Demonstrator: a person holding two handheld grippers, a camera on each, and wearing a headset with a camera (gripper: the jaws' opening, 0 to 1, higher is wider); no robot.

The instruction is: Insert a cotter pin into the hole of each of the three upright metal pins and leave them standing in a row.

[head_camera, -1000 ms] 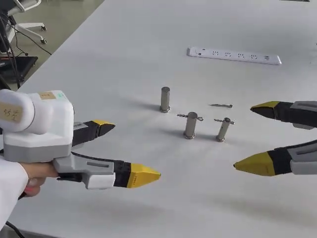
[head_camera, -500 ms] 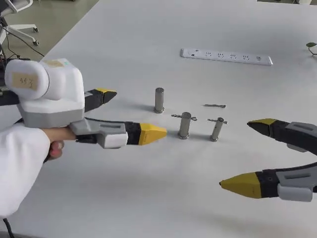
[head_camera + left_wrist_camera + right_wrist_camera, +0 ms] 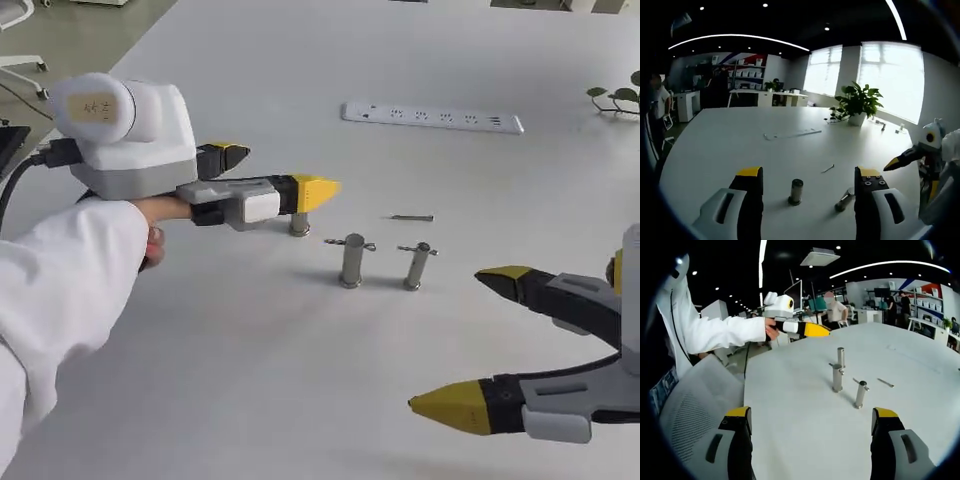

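Left gripper [image 3: 285, 168] wide open, right gripper [image 3: 447, 338] likewise, both empty. Loose cotter pin [image 3: 411, 217] on table [image 3: 300, 380]. Left gripper's sticker [image 3: 95, 108] unreadable.

We are in an open-plan office or lab: a long white desk [image 3: 300, 400] carries a power strip [image 3: 430, 116], with a potted plant [image 3: 856, 102] near tall windows [image 3: 890, 75]. Shelves of storage boxes [image 3: 747, 74] line the far wall under curved ceiling light strips [image 3: 740, 36], and we see a person seated at other workstations [image 3: 837, 307].

Head view downward; gripper views low, opposed; all share pins [image 3: 351, 260].
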